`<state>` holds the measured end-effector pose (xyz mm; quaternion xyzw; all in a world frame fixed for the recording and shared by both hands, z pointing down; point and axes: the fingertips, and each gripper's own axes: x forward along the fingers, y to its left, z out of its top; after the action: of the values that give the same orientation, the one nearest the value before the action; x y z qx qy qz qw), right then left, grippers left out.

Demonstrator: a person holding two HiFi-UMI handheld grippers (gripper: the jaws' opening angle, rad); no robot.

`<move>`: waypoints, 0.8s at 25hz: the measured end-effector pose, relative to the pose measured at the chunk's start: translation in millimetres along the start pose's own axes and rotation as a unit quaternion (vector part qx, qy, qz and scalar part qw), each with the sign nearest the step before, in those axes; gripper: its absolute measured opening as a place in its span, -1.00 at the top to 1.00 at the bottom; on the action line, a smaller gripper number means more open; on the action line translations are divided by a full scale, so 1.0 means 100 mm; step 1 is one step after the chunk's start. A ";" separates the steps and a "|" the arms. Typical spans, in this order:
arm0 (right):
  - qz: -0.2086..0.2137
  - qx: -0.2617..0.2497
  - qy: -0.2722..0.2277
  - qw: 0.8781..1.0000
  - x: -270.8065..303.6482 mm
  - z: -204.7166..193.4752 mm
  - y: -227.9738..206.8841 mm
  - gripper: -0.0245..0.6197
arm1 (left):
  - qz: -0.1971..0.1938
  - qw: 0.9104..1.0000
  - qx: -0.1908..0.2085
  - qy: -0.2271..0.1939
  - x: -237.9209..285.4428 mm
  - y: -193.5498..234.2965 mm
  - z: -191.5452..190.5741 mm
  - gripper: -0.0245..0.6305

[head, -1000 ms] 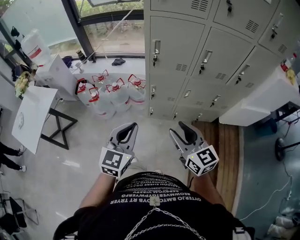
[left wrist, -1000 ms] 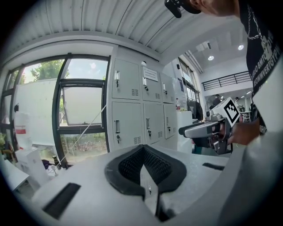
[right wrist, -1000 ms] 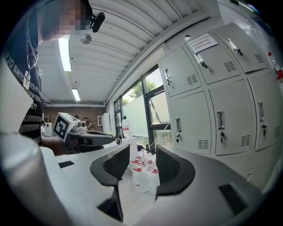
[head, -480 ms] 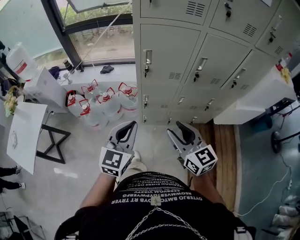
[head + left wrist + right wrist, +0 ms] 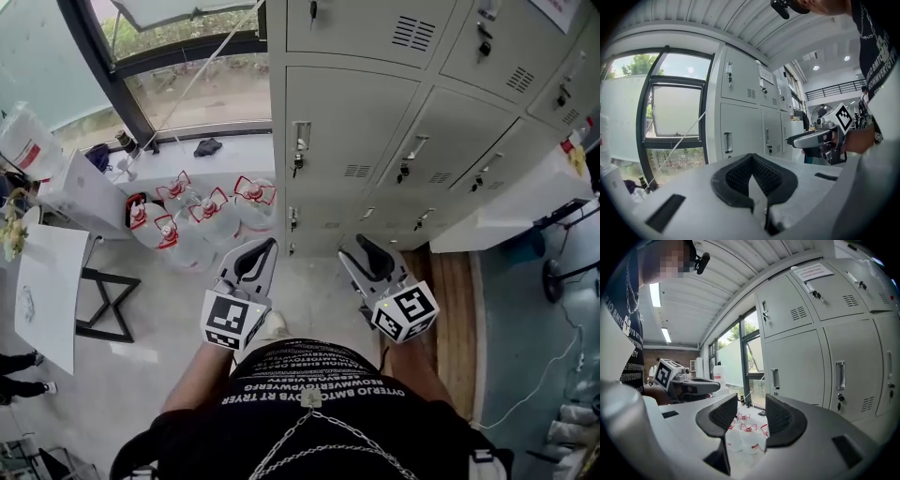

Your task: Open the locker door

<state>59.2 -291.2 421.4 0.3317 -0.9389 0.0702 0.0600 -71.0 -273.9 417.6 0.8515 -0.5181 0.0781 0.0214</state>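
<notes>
A bank of grey lockers (image 5: pixel 394 103) fills the top of the head view, all doors closed. The leftmost column's door (image 5: pixel 342 131) has a metal handle (image 5: pixel 301 136) with a key lock under it. Both grippers hang low in front of my body, well short of the lockers and touching nothing. The left gripper (image 5: pixel 270 246) is shut and empty; its black pads meet at the tips (image 5: pixel 751 157), and a handle (image 5: pixel 727 142) shows beyond. The right gripper (image 5: pixel 356 246) is open and empty (image 5: pixel 751 404), with locker handles (image 5: pixel 775 378) ahead of it.
Several water bottles (image 5: pixel 202 211) with red handles stand on the floor left of the lockers, under a window (image 5: pixel 187 84). A white table (image 5: pixel 47 272) is at the left. A white counter (image 5: pixel 511 202) and a wooden floor strip (image 5: pixel 455 309) lie to the right.
The lockers have drawn closer and shifted left in the head view as the person moved toward them. Both grippers keep the same pose in front of the body.
</notes>
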 end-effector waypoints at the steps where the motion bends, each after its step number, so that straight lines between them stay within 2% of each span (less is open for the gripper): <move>1: -0.001 0.000 -0.001 1.000 0.08 0.02 -0.03 0.38 | 0.002 1.000 0.000 0.002 0.02 0.08 -0.01 0.93; 7: -0.016 -0.005 -0.007 1.000 0.54 0.17 -0.21 0.38 | -0.001 1.000 0.001 0.005 0.17 0.54 0.00 0.93; 14: -0.033 -0.015 -0.014 0.999 0.98 0.34 -0.37 0.38 | -0.032 0.999 0.008 -0.006 0.47 0.87 0.08 0.93; 20: -0.040 -0.010 -0.003 0.999 1.40 0.35 -0.43 0.38 | -0.042 0.999 0.008 -0.016 0.62 1.18 0.10 0.93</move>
<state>-23.8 -416.2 413.1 0.3685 -0.9257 0.0577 0.0633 -146.9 -383.9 412.0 0.8737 -0.4816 0.0680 0.0094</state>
